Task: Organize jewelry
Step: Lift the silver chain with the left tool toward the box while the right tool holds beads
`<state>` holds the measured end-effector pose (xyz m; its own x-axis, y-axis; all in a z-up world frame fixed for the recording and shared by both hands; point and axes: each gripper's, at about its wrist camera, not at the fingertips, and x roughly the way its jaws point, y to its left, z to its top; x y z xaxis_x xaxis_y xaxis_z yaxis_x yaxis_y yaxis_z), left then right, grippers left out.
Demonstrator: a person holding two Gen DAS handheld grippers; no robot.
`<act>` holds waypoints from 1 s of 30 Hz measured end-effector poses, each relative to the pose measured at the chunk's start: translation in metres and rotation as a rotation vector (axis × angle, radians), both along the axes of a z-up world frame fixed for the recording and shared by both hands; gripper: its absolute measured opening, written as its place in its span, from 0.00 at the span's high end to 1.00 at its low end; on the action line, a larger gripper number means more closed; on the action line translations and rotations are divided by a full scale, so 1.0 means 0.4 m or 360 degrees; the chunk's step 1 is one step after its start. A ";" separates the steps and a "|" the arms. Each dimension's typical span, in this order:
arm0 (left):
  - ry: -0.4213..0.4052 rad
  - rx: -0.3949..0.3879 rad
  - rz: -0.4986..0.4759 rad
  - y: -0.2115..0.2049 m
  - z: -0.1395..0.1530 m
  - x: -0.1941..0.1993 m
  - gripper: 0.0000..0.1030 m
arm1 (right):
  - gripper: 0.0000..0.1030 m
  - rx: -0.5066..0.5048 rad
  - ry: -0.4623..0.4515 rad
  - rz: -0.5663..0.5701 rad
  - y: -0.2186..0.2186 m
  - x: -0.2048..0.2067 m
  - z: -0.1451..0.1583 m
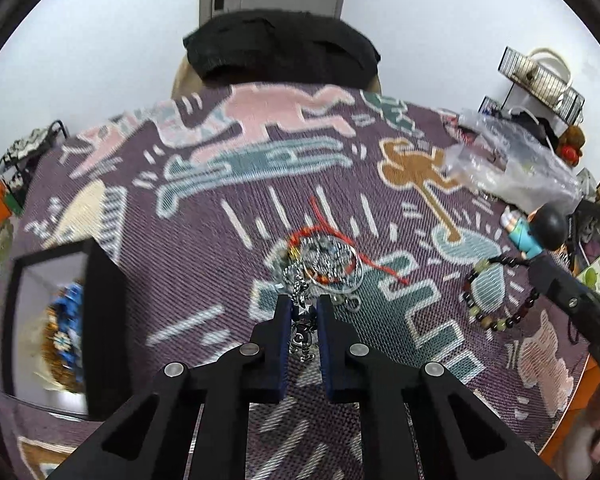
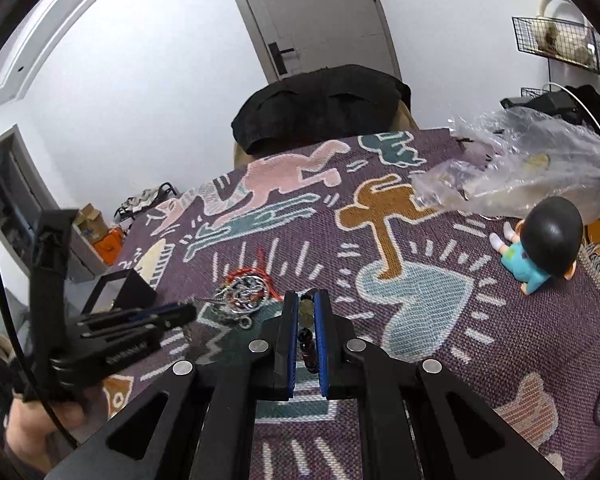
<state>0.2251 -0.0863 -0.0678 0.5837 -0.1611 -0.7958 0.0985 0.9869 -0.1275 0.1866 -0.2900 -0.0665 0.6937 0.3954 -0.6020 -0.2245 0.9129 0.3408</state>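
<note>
Left gripper (image 1: 304, 304) sits at the near edge of the jewelry pile (image 1: 320, 260), fingers narrowed around a silver chain (image 1: 302, 328) that runs from the pile back between the pads; looks pinched but pad contact isn't clear, so can't tell if it's truly clamped. Pile is a tangle of silver chains, rings and a red cord (image 1: 356, 258), lying mid-cloth on the patterned tablecloth (image 1: 204, 216). Right gripper (image 2: 307, 300) is to the right of the pile, fingers clenched on a beaded bracelet (image 2: 306, 334): pale beads at the tips, dark beads further back between the blue pads. In the left wrist view the same bracelet (image 1: 496, 292) hangs as a loop off the right gripper's tip, lower part resting on or just over the cloth, can't tell which. Black open box (image 1: 56, 328) is left of the pile, something blue and gold inside, blurred. Doll in blue (image 2: 540, 248) lies right of the pile, clear plastic bag (image 2: 520, 164) beyond the doll.
</note>
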 end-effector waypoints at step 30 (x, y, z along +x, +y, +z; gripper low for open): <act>-0.0562 0.0099 0.0114 0.148 0.474 -0.106 0.87 | 0.91 0.0015 -0.0201 0.0107 0.087 -0.020 0.165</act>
<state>0.1828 -0.0269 0.1219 0.8324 -0.0677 -0.5500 0.0563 0.9977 -0.0377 0.1787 -0.2553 -0.0003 0.7356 0.4487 -0.5075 -0.3268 0.8913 0.3142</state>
